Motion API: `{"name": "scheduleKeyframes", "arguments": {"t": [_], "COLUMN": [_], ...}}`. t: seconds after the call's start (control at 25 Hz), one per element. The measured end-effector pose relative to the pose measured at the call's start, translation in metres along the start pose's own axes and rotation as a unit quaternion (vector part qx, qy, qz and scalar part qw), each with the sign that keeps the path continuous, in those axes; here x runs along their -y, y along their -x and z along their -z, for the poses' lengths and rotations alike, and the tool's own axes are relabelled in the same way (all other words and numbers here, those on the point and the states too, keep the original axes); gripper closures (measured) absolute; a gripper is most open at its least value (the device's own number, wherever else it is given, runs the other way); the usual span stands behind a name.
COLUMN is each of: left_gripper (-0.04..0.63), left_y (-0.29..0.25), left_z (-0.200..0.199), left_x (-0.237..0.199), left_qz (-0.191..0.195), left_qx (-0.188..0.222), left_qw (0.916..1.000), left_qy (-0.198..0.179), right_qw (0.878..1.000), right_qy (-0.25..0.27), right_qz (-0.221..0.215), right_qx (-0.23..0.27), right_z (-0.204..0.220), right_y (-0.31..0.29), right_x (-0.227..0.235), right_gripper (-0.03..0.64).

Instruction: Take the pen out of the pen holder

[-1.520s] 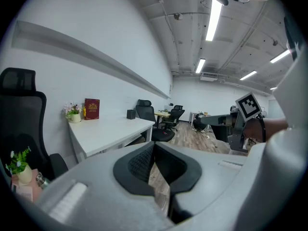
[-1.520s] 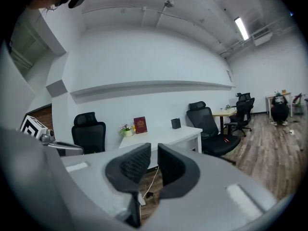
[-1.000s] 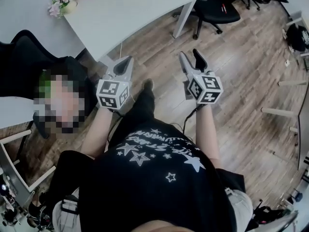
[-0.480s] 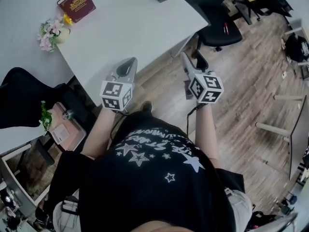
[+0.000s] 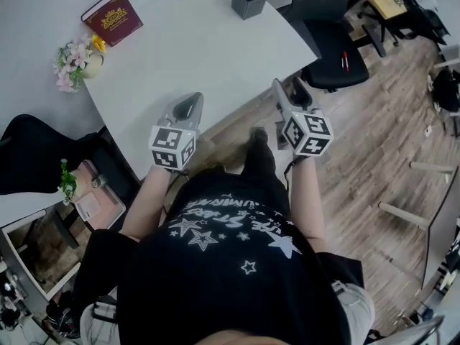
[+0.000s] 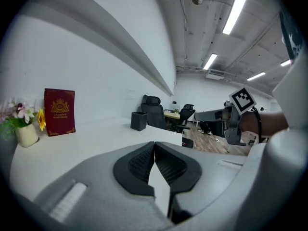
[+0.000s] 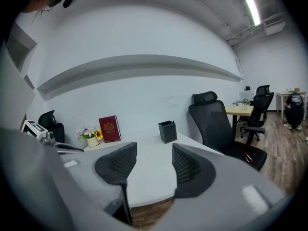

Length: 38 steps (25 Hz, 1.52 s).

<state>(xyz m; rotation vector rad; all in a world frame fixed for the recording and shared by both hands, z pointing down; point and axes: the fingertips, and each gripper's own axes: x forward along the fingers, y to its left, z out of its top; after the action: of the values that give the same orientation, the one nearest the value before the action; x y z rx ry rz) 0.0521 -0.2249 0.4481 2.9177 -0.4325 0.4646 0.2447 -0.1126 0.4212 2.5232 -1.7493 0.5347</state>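
The pen holder (image 5: 249, 0) is a black square cup at the far edge of the white table (image 5: 187, 42). It also shows in the left gripper view (image 6: 139, 121) and the right gripper view (image 7: 167, 131). I cannot make out a pen inside it. My left gripper (image 5: 190, 105) hovers over the table's near edge, shut with nothing in it (image 6: 154, 146). My right gripper (image 5: 287, 92) hangs just off the table's corner, open and empty (image 7: 155, 160). Both are well short of the holder.
A red book (image 5: 112, 16) and a small vase of flowers (image 5: 75, 57) stand at the table's left. A black office chair (image 5: 330, 42) sits right of the table with a red pen (image 5: 345, 61) on its seat. Another black chair (image 5: 29, 149) is at left.
The person has stepped toward the table. Both grippers moved from over the wood floor to the table's near edge, and the pen holder has come into view.
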Motion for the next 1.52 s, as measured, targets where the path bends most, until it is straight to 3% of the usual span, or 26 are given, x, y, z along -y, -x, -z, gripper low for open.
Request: {"name": "scheduleKeyframes", "arguments": {"t": [0.36, 0.68, 0.84, 1.08, 1.52], "left_gripper": [0.583, 0.583, 0.583, 0.583, 0.583], "left_y": [-0.072, -0.136, -0.149, -0.155, -0.158], "left_z": [-0.028, -0.064, -0.068, -0.067, -0.054], "left_x": [-0.027, -0.027, -0.033, -0.050, -0.059], "left_qz": [-0.112, -0.173, -0.200, -0.253, -0.299], "left_qx": [0.004, 0.010, 0.011, 0.005, 0.001], "left_qw": [0.9933, 0.9836, 0.9774, 0.9653, 0.9491], "left_qy": [0.028, 0.048, 0.067, 0.066, 0.098], "right_qw": [0.996, 0.987, 0.981, 0.973, 0.963], "right_qy": [0.016, 0.024, 0.029, 0.040, 0.082], "right_qz": [-0.089, -0.159, -0.192, -0.223, -0.240], "right_qx": [0.005, -0.015, -0.021, -0.048, -0.094], "right_z": [-0.047, -0.083, -0.092, -0.090, -0.070], "right_y": [-0.110, -0.200, -0.240, -0.298, -0.343], "right_x": [0.065, 0.109, 0.109, 0.103, 0.092], "right_gripper": [0.382, 0.382, 0.383, 0.385, 0.448]}}
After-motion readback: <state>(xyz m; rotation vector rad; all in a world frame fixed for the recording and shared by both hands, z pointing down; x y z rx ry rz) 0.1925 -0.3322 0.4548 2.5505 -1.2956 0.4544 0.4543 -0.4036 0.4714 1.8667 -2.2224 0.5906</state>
